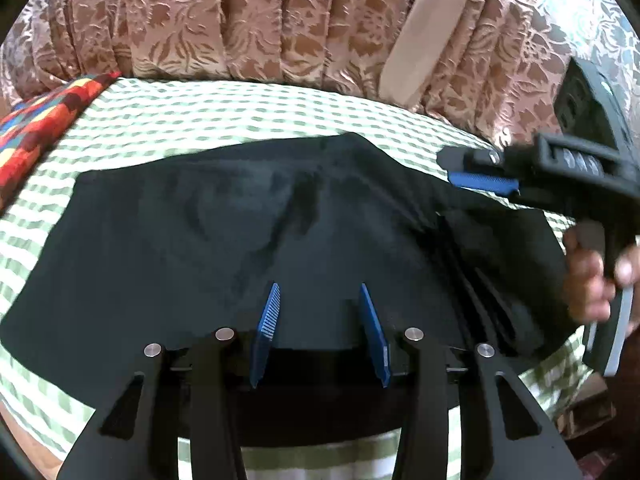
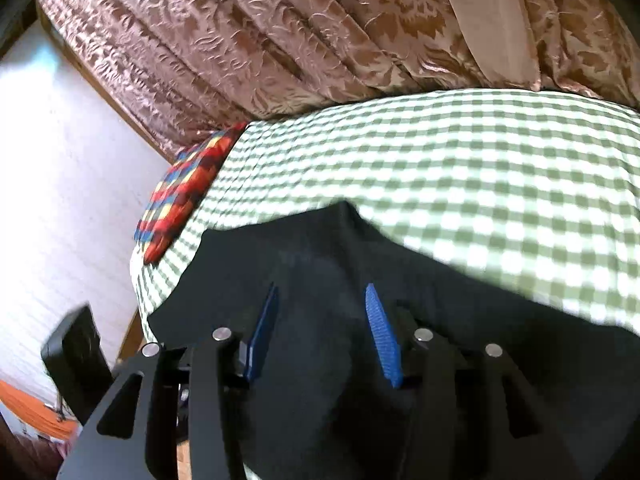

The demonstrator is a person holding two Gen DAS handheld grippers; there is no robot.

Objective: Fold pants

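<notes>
The black pants point(image 1: 248, 220) lie spread on the green-checked bedspread point(image 1: 240, 116), their long axis running across my view from left to right, with a stack of folded layers and seams bunched at the right end. My left gripper point(image 1: 320, 328) hangs over the near edge at the middle of the cloth, its blue pads parted to a middling gap with only flat fabric below them; nothing is pinched. My right gripper point(image 1: 480, 178) reaches in from the right over the far right corner, held by my hand point(image 1: 592, 276), and in its own view the pads stand apart above dark cloth, gripping nothing that I can see. That right gripper is the nearer one to the layered end; my left is nearer the middle and the open left end. I judge the next fold turns on carrying one end along that long axis toward the other. Beyond the bed hang brown patterned curtains point(image 1: 240, 20), and a bright patchwork pillow point(image 1: 44, 120) sits at the far left.
</notes>
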